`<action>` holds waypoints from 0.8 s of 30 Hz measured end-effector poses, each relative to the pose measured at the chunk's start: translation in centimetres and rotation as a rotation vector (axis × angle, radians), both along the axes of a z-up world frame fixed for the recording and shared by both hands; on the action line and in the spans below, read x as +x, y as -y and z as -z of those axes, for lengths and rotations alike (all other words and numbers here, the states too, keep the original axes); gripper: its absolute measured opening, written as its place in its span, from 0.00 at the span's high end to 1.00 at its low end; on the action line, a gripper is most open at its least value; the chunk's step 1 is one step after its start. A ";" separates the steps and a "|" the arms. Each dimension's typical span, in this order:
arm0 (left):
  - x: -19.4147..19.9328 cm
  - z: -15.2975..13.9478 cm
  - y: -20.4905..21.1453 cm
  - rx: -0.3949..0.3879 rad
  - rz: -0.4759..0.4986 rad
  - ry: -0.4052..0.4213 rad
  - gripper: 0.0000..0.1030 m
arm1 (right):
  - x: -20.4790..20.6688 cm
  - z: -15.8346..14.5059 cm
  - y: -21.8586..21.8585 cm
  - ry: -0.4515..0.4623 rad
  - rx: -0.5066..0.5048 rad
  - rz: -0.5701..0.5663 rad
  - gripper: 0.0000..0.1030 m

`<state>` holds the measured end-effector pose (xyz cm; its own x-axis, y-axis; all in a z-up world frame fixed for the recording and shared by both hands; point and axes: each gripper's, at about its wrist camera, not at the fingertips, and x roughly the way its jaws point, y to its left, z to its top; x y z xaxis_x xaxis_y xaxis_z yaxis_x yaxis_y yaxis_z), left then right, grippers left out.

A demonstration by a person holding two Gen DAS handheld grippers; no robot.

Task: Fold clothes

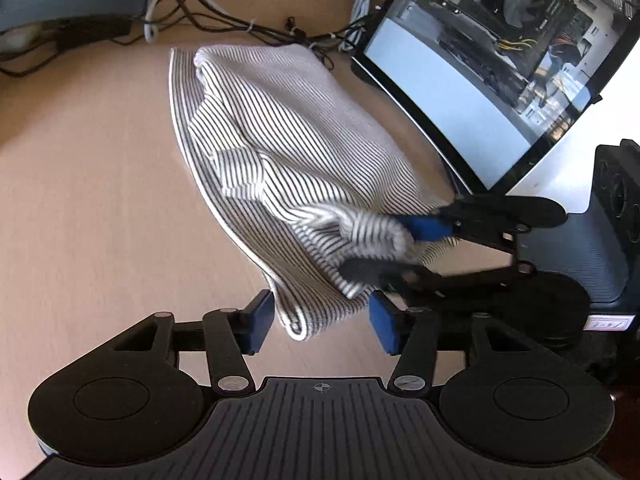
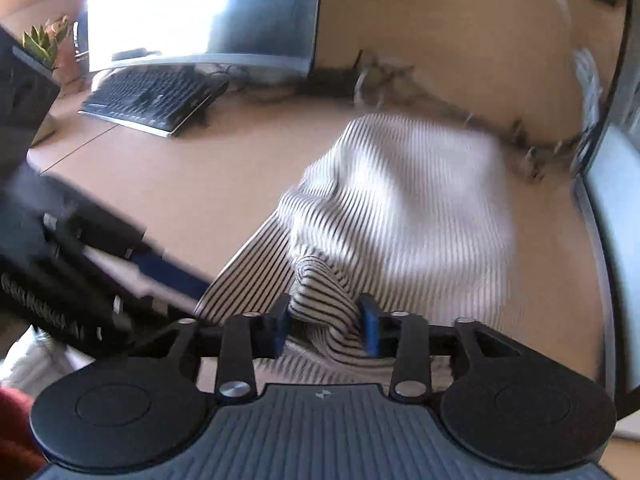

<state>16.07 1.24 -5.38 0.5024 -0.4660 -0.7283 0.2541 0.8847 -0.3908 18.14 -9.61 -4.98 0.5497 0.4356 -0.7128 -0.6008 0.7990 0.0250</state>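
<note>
A white garment with thin black stripes [image 1: 280, 132] lies bunched on the wooden desk [image 1: 80, 180], its near end lifted. My left gripper [image 1: 320, 300] is shut on the hemmed corner, which hangs between its blue pads. Just to the right, my right gripper [image 1: 400, 248] pinches a thick wad of the same cloth. In the right wrist view, a rolled fold of the garment [image 2: 400, 200] is squeezed between the right gripper's [image 2: 325, 320] blue pads. The left gripper's blue pad [image 2: 172, 272] shows blurred at the garment's left hem.
A computer case with a glass side [image 1: 480, 80] stands close on the right of the garment, and a dark box [image 1: 616, 208] sits beside it. Cables [image 1: 224, 20] trail along the back. A monitor [image 2: 200, 12], a keyboard [image 2: 152, 100] and a small plant [image 2: 40, 44] occupy the far left.
</note>
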 end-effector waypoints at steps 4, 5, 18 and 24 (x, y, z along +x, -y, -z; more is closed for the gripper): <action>0.3 -0.8 -0.9 -0.002 -0.020 0.015 0.35 | 1.0 -2.8 2.0 -0.035 0.129 0.022 0.43; 0.4 -1.0 -1.0 -0.009 -0.023 0.024 0.34 | 1.3 -3.8 2.4 -0.022 0.161 0.035 0.43; 3.4 1.6 -1.0 -0.211 0.060 -0.012 0.25 | 17.8 -1.8 -10.6 0.124 -0.184 0.115 0.51; 2.8 1.1 -2.7 -0.324 0.115 0.014 0.24 | 18.6 0.7 -11.5 0.142 -0.252 0.050 0.81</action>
<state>18.83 3.94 -6.51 0.4421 -0.7259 -0.5268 0.3520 0.6807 -0.6425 36.78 1.88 -5.69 0.6684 0.2245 -0.7091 -0.5434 0.7983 -0.2595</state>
